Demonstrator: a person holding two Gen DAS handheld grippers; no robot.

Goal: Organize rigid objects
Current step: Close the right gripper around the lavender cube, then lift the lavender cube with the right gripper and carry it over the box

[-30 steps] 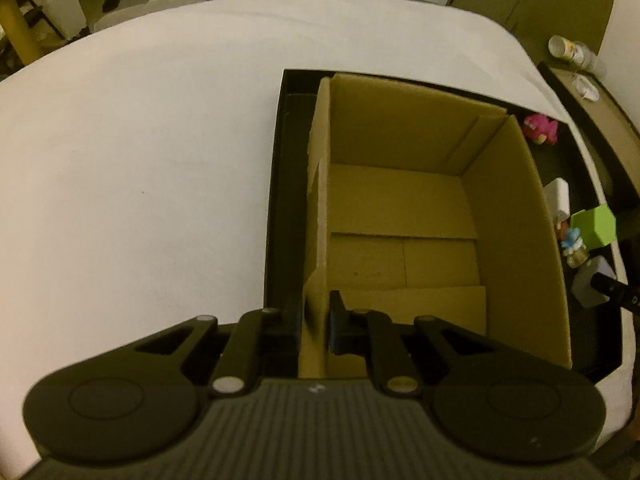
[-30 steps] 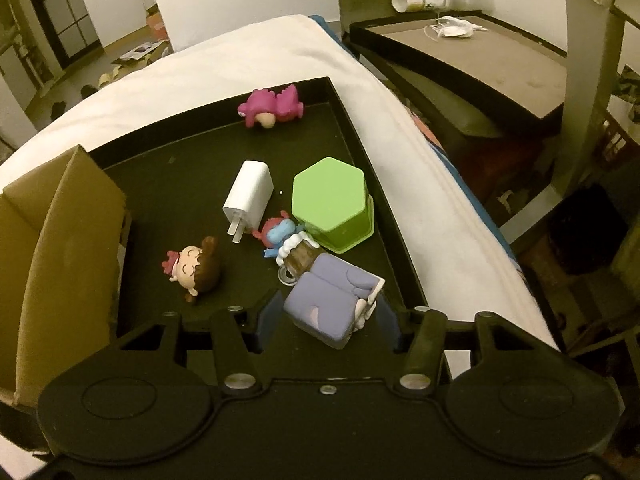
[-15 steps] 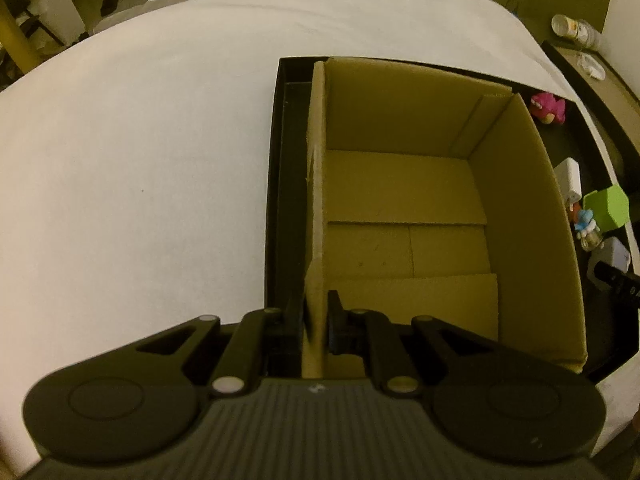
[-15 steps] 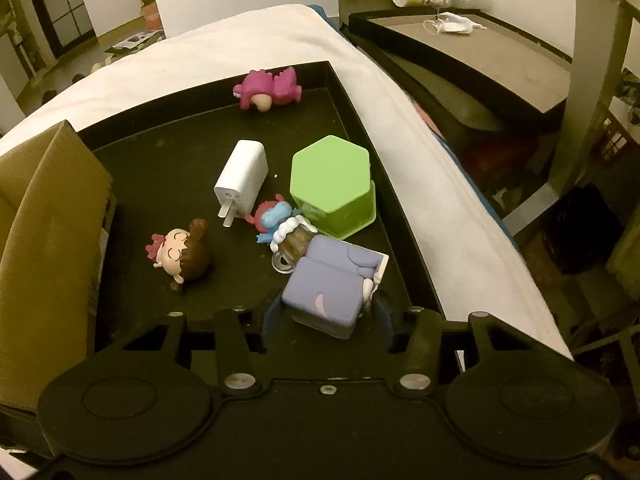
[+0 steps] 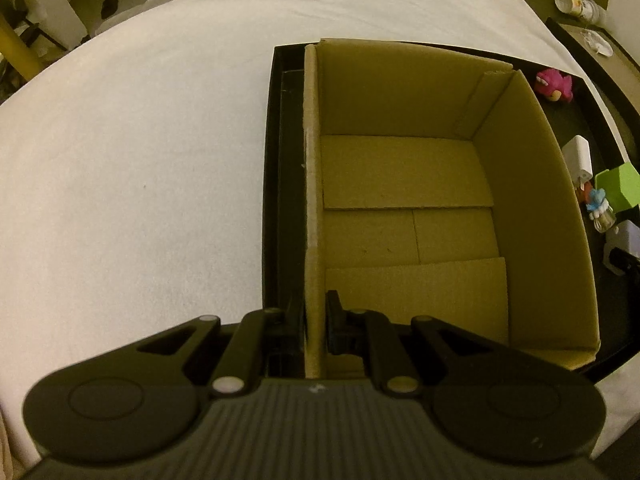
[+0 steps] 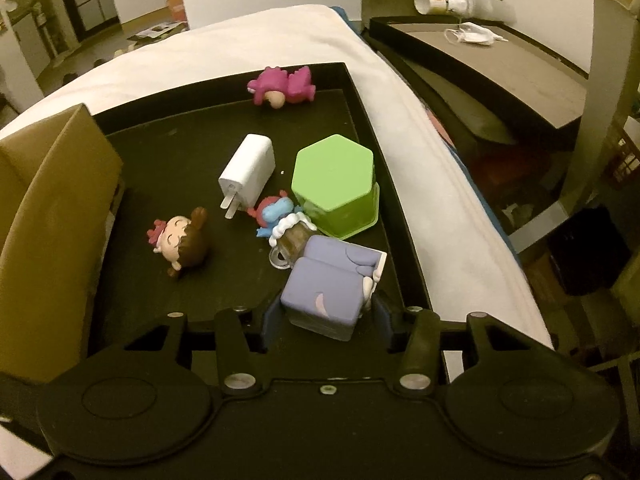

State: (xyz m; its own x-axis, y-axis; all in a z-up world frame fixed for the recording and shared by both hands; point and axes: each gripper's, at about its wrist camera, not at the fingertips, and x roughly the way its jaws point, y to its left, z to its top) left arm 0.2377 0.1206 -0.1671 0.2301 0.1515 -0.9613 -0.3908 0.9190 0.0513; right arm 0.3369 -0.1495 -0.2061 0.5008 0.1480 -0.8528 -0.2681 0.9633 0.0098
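An open, empty cardboard box [image 5: 412, 200] stands in a black tray [image 5: 280, 152]; it also shows in the right wrist view [image 6: 52, 208]. My left gripper [image 5: 314, 320] is shut on the box's left wall near its front corner. My right gripper [image 6: 326, 314] is shut on a lavender block toy [image 6: 328, 284] on the tray [image 6: 168, 148]. Beyond it lie a green hexagonal box [image 6: 336, 184], a white charger [image 6: 248, 172], a small blue figure [image 6: 276, 212], a brown-haired doll [image 6: 180, 244] and a pink plush toy [image 6: 284, 86].
The tray rests on a white bed [image 5: 140, 140]. A dark side table [image 6: 492, 68] with a toppled cup [image 6: 440, 0] and a face mask [image 6: 476, 36] stands to the right. The floor drops off beyond the bed's right edge.
My right gripper has moved forward and closed around the lavender block. My left gripper keeps its hold on the box wall, and the view has shifted slightly.
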